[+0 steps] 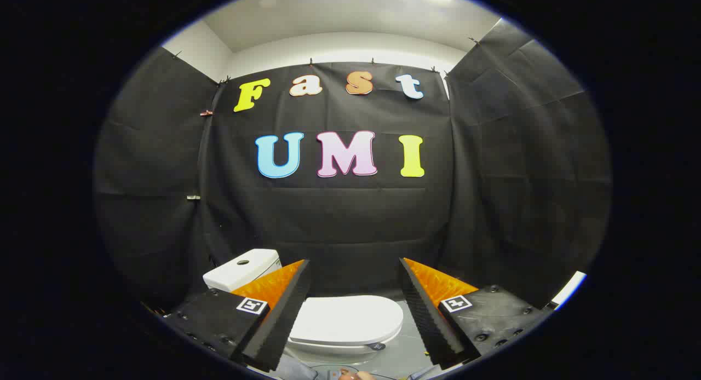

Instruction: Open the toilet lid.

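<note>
The lid point(346, 318) is white and lies flat on the toilet. It is closed. It sits low down, between the two fingers and a bit beyond them. Its front edge curves toward the right finger. A small dark tab point(376, 346) sticks out under that front edge.

The tank point(242, 269) stands behind the lid, off to the left, and peeks over the left finger. It has a round button on top. The grey floor point(402, 352) shows beside the toilet.

The gripper point(355, 309) is wide open and holds nothing. Its fingers are spread to each side of the lid and do not touch it.

I think this is the very start: the gripper is only getting near. Next, it needs to go down to the lid's front edge, catch it from below, and lift it up toward the tank.
</note>
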